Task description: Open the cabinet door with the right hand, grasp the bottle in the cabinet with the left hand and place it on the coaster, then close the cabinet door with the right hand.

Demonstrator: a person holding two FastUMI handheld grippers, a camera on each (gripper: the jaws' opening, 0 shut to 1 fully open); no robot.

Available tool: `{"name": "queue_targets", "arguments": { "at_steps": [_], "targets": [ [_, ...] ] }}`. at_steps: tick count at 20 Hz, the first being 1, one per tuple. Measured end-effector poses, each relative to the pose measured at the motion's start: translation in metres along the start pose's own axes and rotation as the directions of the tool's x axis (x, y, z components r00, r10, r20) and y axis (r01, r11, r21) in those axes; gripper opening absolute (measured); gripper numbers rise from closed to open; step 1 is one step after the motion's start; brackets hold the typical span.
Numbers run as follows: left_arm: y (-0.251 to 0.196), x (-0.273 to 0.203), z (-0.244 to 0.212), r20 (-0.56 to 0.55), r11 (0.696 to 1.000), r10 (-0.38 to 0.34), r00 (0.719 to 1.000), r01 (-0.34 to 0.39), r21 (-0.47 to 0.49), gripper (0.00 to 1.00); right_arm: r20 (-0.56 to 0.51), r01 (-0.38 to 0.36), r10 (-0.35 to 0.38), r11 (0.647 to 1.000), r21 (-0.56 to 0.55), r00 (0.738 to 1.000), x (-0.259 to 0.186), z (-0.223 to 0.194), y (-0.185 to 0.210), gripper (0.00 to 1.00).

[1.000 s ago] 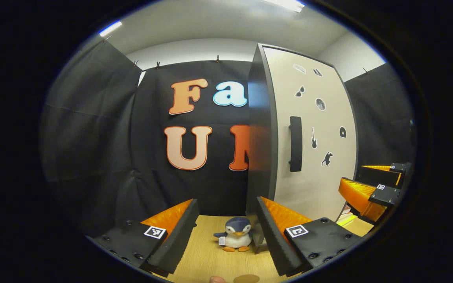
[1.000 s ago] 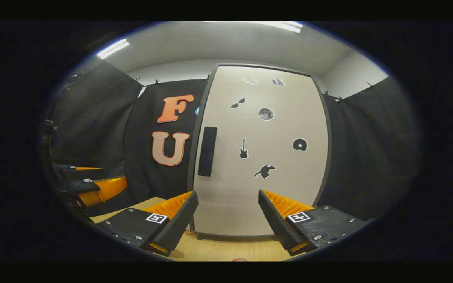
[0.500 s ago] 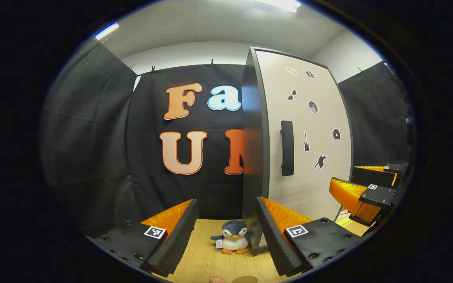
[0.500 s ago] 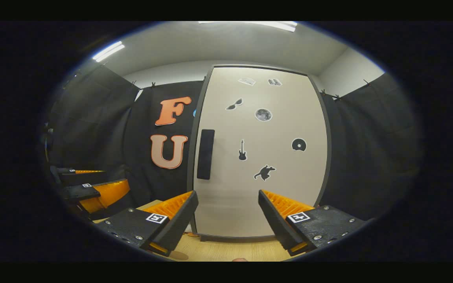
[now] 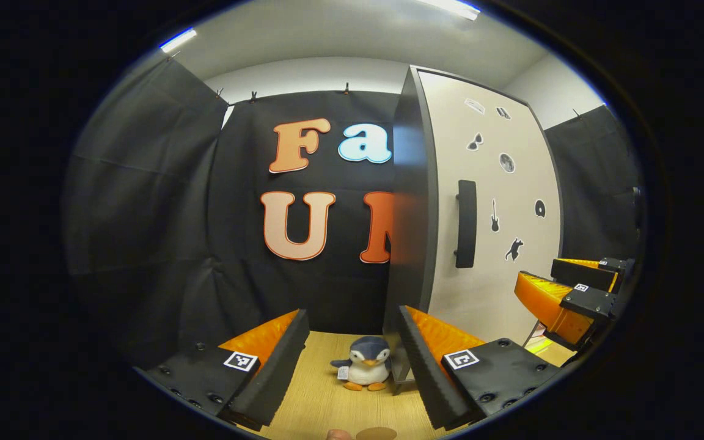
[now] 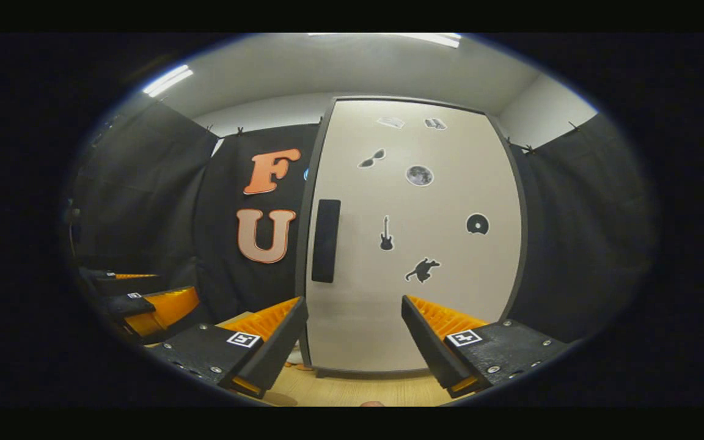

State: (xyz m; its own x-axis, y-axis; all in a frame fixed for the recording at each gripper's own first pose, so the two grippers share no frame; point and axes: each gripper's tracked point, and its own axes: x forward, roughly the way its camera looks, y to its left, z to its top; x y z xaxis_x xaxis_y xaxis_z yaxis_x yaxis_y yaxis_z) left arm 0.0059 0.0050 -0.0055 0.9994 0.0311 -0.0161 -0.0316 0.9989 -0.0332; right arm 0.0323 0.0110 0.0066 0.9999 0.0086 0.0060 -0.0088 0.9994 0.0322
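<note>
The white cabinet door (image 6: 413,305) with small black stickers stands shut in its dark frame, hiding the inside. Its black vertical handle (image 6: 326,241) sits near the door's left edge. My right gripper (image 6: 354,302) is open, held in front of the lower door, below and right of the handle and apart from it. In the left gripper view the cabinet (image 5: 492,275) stands at the right with its handle (image 5: 465,223). My left gripper (image 5: 352,315) is open over the wooden table (image 5: 321,397). A round brown coaster (image 5: 376,434) peeks at the bottom edge. The right gripper (image 5: 538,273) hovers beside the door.
A small plush penguin (image 5: 365,364) sits on the table by the cabinet's left front corner. Black cloth walls close in the booth behind and at both sides. The left gripper (image 6: 175,286) shows at the left edge of the right gripper view. A fingertip (image 5: 338,434) lies beside the coaster.
The left gripper view swung a little left, then back right. The door looks slightly larger in the right gripper view. Both grippers stayed open and the door stayed shut.
</note>
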Motion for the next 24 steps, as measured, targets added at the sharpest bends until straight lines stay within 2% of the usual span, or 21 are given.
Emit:
{"name": "queue_targets", "arguments": {
  "at_steps": [8,12,20,22,24],
  "targets": [
    [0.016,0.016,-0.003,0.000,1.000,0.017,1.000,-0.017,0.006,0.95,0.009,-0.022,0.023,0.999,-0.030,1.000,0.050,0.013,0.030,0.95],
    [0.021,0.028,-0.011,-0.010,1.000,0.014,1.000,-0.014,0.004,0.95,0.015,0.015,-0.015,1.000,-0.027,1.000,0.081,0.019,0.030,0.97],
    [0.034,0.038,-0.029,-0.046,0.999,0.025,0.999,-0.026,-0.022,0.95,-0.012,0.049,-0.048,0.997,0.065,0.999,0.128,0.018,0.033,0.83],
    [0.047,0.042,-0.032,-0.059,0.999,0.034,0.998,-0.035,-0.022,0.95,-0.020,0.078,-0.077,0.994,0.074,0.997,0.132,0.017,0.030,0.75],
    [0.053,0.044,-0.033,-0.059,0.999,0.040,0.997,-0.041,-0.022,0.95,-0.006,0.091,-0.090,0.993,0.079,0.996,0.133,0.021,0.031,0.60]
  ]
}}
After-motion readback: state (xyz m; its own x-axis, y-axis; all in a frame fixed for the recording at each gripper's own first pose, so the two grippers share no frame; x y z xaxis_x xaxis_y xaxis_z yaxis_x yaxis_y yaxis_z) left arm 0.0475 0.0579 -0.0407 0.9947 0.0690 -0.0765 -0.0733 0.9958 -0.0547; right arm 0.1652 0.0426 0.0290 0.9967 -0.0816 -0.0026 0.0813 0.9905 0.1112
